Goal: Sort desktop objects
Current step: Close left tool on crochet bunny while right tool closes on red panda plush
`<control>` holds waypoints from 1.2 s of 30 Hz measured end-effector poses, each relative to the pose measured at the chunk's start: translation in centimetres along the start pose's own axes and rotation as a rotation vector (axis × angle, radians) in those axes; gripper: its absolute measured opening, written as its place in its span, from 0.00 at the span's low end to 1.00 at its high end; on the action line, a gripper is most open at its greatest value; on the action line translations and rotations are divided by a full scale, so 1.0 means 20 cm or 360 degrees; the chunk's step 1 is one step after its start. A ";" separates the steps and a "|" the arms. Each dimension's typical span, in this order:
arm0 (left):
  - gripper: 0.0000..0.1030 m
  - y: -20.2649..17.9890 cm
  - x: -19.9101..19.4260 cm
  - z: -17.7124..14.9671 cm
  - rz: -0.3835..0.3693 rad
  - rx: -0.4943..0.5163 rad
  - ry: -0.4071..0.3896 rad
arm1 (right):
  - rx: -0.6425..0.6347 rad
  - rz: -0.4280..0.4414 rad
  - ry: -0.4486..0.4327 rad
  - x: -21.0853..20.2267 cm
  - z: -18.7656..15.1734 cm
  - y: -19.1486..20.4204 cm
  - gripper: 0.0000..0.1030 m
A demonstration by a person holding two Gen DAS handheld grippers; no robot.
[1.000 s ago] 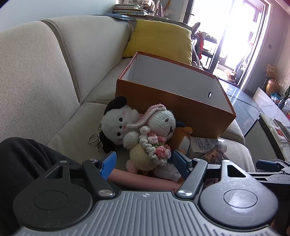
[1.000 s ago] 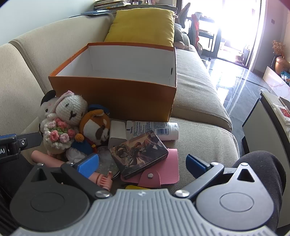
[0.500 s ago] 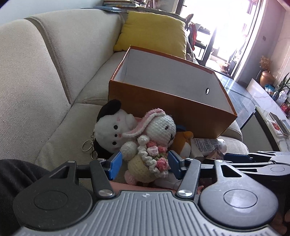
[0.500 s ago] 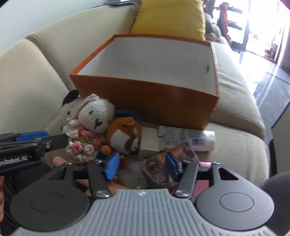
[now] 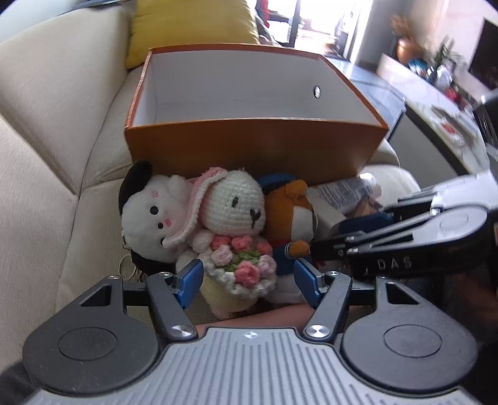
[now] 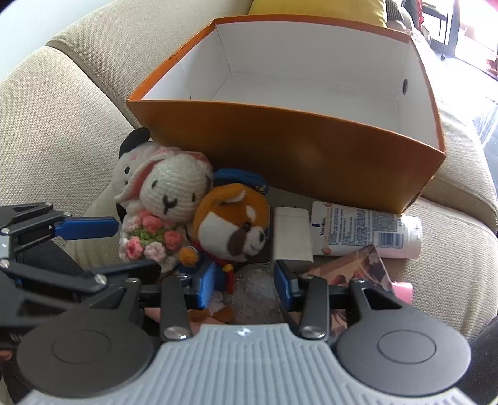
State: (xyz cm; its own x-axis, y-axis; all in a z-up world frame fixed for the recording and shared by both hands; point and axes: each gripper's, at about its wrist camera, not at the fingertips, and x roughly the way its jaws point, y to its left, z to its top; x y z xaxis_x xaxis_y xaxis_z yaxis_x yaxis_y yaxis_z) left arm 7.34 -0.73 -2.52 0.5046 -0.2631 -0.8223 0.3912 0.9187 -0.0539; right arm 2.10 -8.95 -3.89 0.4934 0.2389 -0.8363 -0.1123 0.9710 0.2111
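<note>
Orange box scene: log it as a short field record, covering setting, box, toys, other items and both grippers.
setting: beige sofa
box: orange, open, nothing seen inside
toys: white plush, crochet bunny, orange plush, in a row in front of the box
other items: lotion tube, white block, card box
left gripper: open, jaws just widened, flanking the bunny
right gripper: open, jaws just narrowing beside the orange plush

My count from the rig: three plush toys – white dog, crochet rabbit, orange fox. One orange box. One lotion tube. One white carton. One illustrated card box. One pink pouch. One yellow cushion. Two grippers I steer.
</note>
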 end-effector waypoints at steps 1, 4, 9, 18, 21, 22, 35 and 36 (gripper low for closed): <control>0.73 0.00 0.01 0.01 0.0009 0.0019 0.0009 | 0.0012 0.0010 0.0010 0.00 0.00 0.00 0.40; 0.73 0.03 0.07 0.02 -0.0001 -0.0010 0.0080 | 0.0036 0.0007 0.0030 0.02 0.01 0.00 0.40; 0.73 0.09 0.13 0.01 -0.0039 -0.0066 0.0126 | 0.0093 0.0087 0.0091 0.01 0.01 -0.02 0.41; 0.60 0.19 0.17 -0.01 -0.0149 -0.0288 0.0119 | 0.0184 0.0163 0.0160 0.03 0.01 -0.02 0.46; 0.59 0.19 0.11 -0.03 -0.0074 -0.0319 0.0137 | 0.0211 0.0211 0.0180 0.04 0.02 -0.01 0.47; 0.59 0.20 0.10 -0.03 -0.0051 -0.0323 0.0135 | 0.0222 0.0216 0.0187 0.06 0.02 0.00 0.47; 0.66 0.29 0.12 -0.05 -0.0016 -0.0425 0.0142 | 0.0480 0.0298 0.0298 0.26 0.08 -0.04 0.55; 0.66 0.28 0.12 -0.05 0.0000 -0.0401 0.0142 | 0.0469 0.0280 0.0309 0.28 0.08 -0.03 0.55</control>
State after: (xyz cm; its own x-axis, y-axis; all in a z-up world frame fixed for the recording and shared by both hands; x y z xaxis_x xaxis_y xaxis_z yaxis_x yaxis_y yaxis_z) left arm 9.96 3.98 -5.36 0.4304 -0.2466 -0.8683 0.1818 0.9659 -0.1842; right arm 6.30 -8.17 -7.79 0.3132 0.4263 -0.8486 0.0858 0.8772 0.4723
